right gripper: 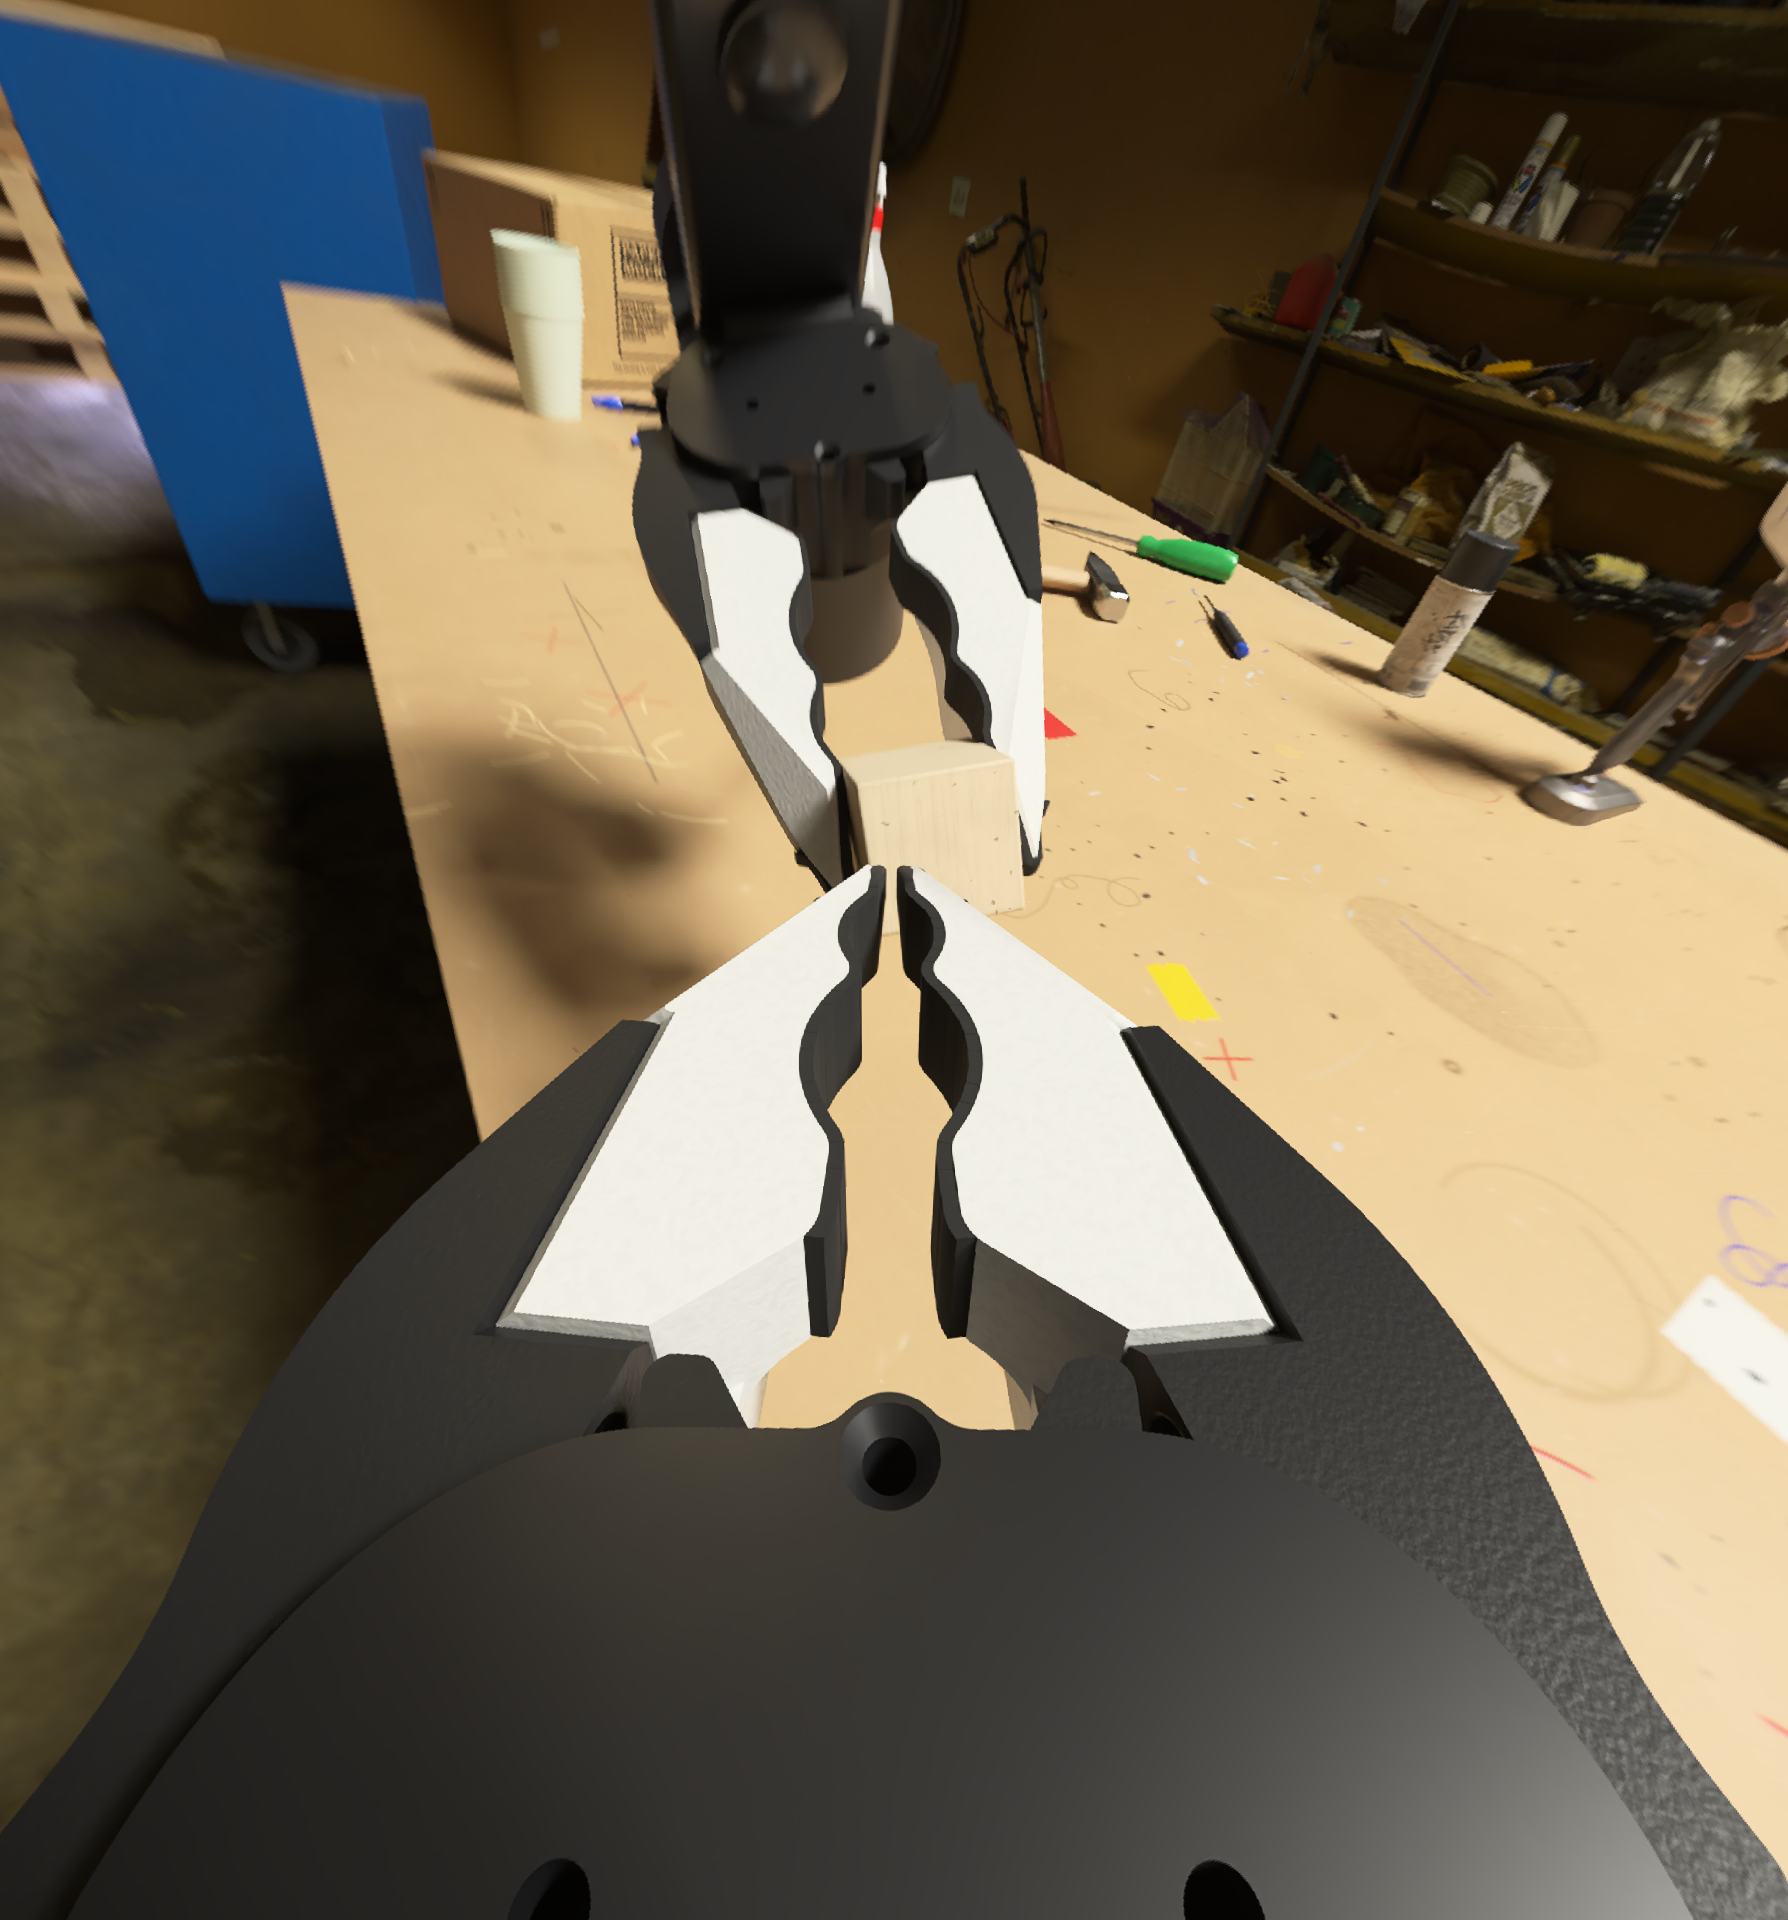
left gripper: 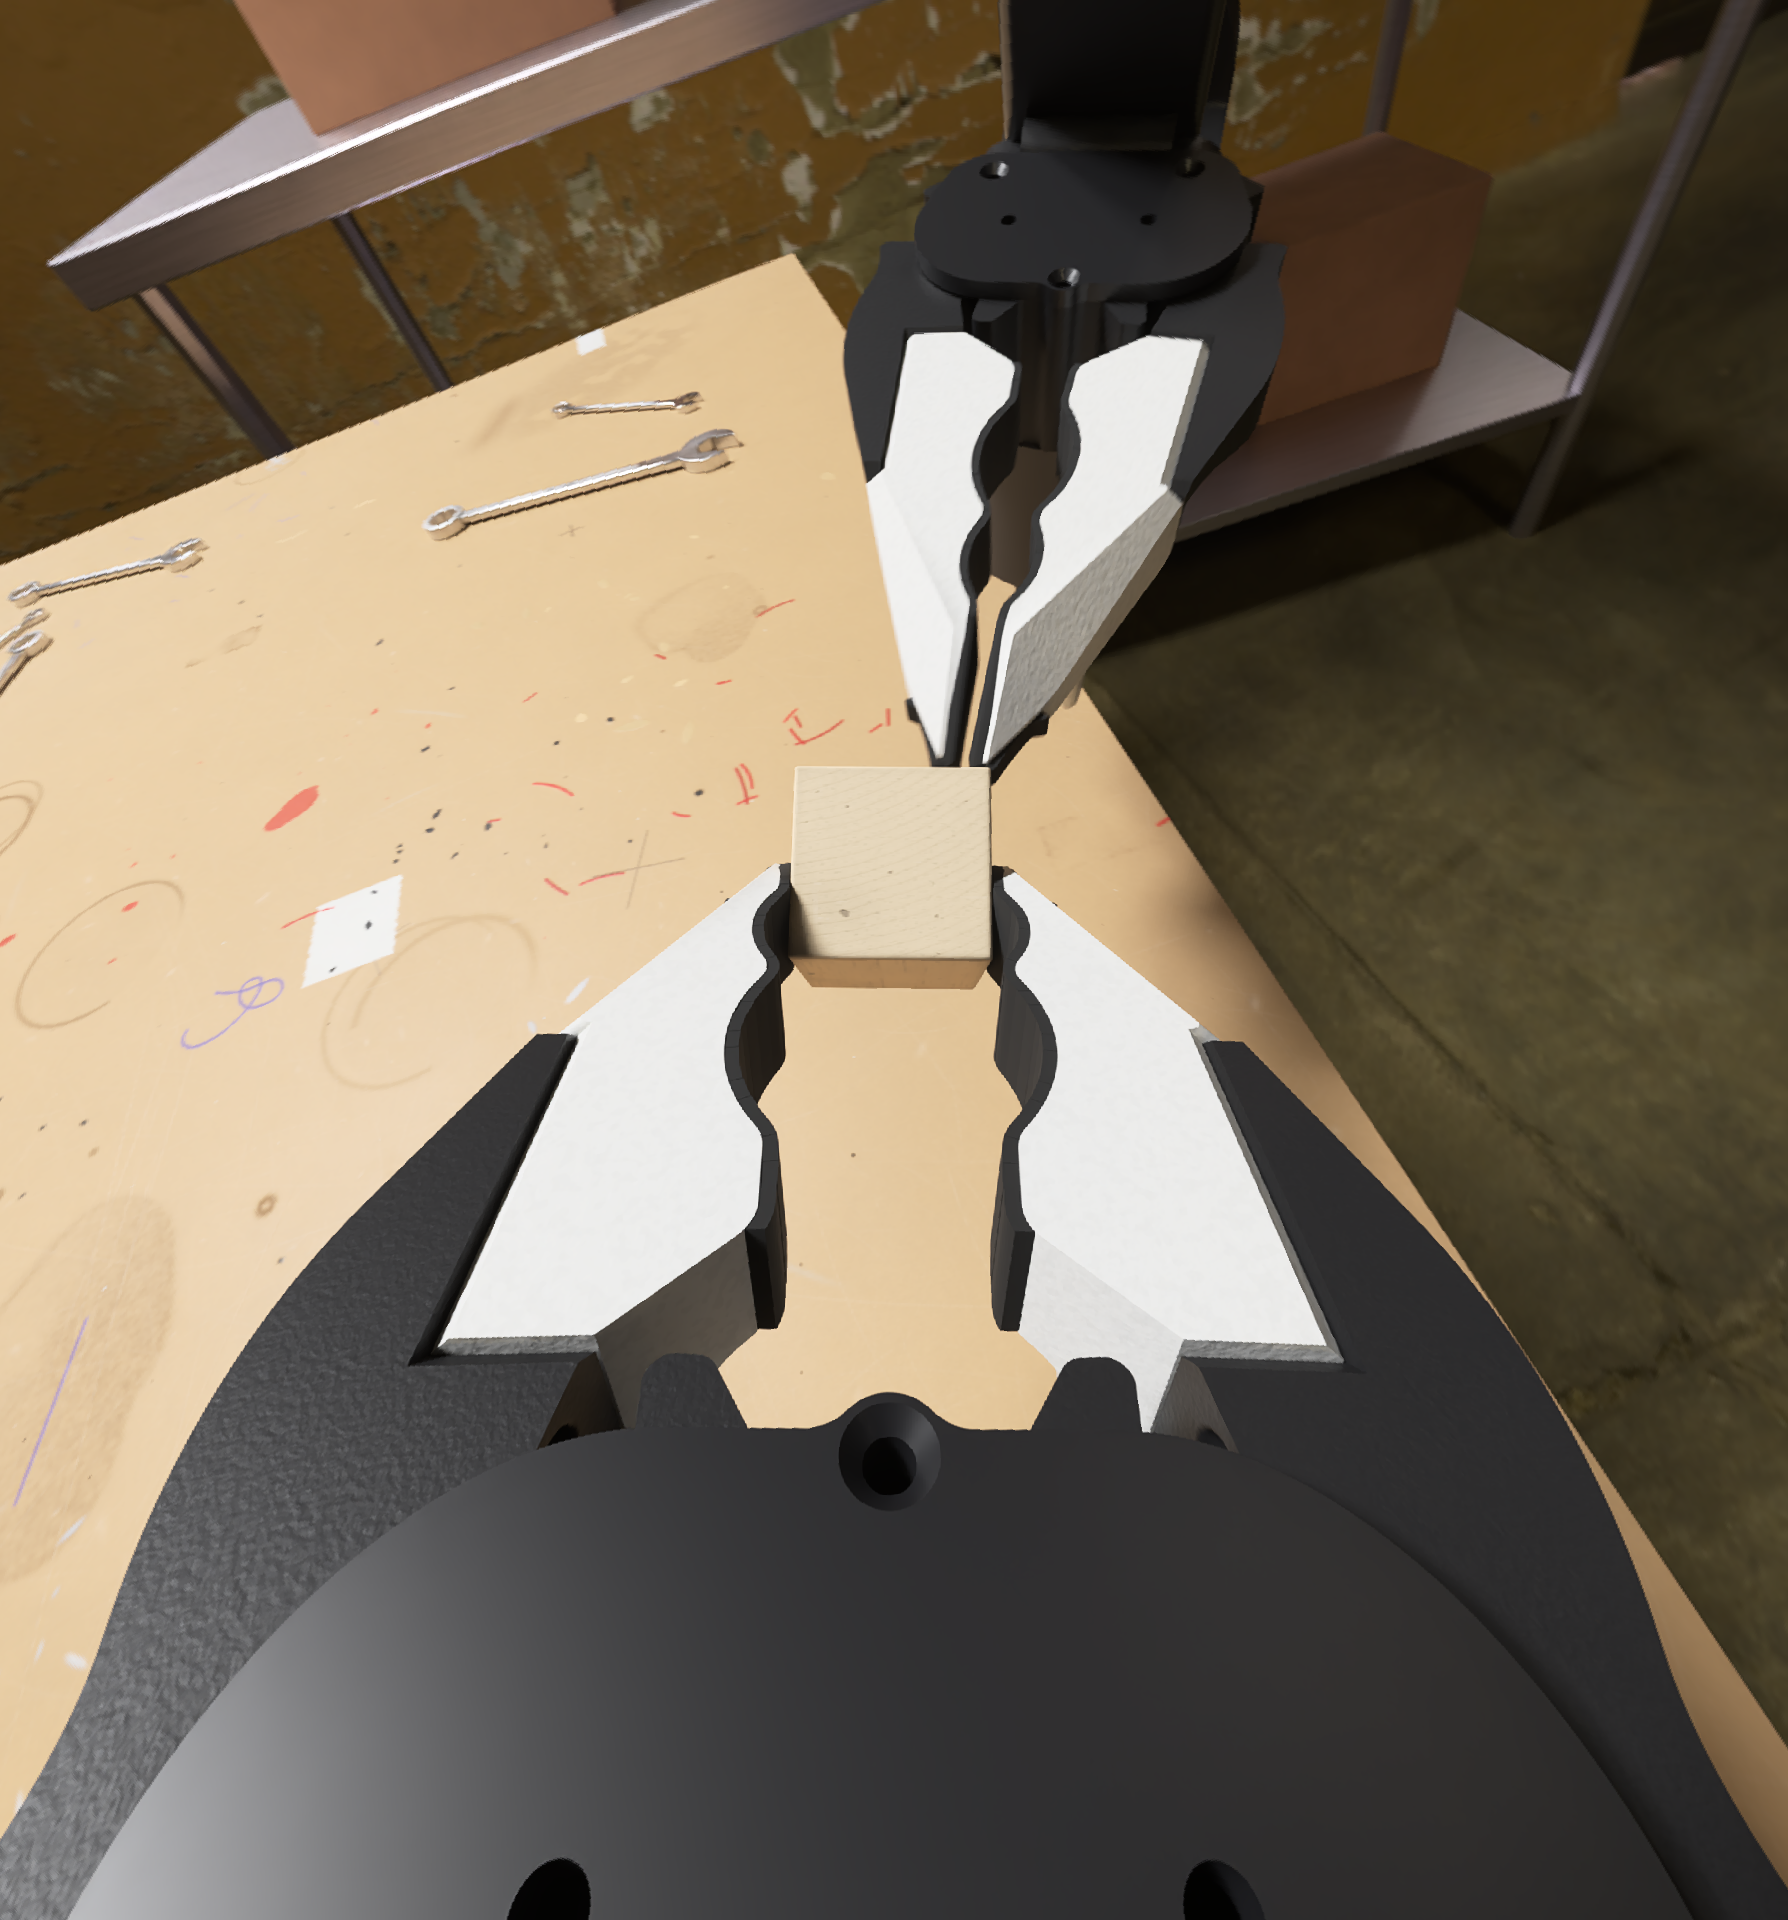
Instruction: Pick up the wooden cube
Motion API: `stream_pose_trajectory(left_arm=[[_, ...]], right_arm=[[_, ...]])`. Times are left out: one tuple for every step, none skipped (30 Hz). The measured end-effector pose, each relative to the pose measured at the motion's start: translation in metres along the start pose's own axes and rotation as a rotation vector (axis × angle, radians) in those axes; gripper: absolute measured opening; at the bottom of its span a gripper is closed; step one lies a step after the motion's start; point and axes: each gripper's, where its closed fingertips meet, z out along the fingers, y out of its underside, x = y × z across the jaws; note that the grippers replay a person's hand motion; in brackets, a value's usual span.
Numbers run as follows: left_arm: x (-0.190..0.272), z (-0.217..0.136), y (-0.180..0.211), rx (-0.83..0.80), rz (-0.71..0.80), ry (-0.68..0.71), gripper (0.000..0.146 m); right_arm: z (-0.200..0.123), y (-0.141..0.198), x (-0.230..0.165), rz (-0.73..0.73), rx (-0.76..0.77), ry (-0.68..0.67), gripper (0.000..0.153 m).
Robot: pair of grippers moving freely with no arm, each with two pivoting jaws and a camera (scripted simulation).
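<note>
Left tongs: gripping the wooden cube between their two tips, one tip pressing on each side face; only the very ends are bearing on the wood.
Right tongs: hanging with their tips drawn together and nothing between them, pointing at the cube from the opposite side, tips just beside its upper corner.
Cube position: sitting near the bench edge; whether it is resting on the surface or raised a little cannot be told.
Slip risk: the hold is lying at the tips alone, so the cube is likely to pivot or slide out if the lift is jerky.
Collision risk: the right tongs are crowding the cube and could be knocking it during a rise or tilt.
Drop risk: the floor is lying just past the bench edge, so a lost cube is likely to be falling off.
Cube material: pale, smooth wood with fine grain and softly eased edges.
Tongs material: white, matt fingers with dark wavy inner liners, set in textured black bodies.
Bench surface: tan board, flat, speckled with paint marks and ring stains.
Nearby metal: shiny wrenches lying well apart from the cube.
</note>
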Motion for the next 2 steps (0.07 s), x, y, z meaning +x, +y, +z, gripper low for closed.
stream_pose_trajectory(left_arm=[[-0.0024, 0.0007, 0.0007, 0.003, -0.004, -0.015, 0.036], [-0.0046, 0.0012, 0.0012, 0.004, 0.002, -0.033, 0.036]], right_arm=[[-0.0012, -0.0025, 0.0013, 0.038, 0.019, -0.011, 0.000], [-0.0023, -0.0045, 0.0028, 0.076, 0.037, -0.016, 0.000]])
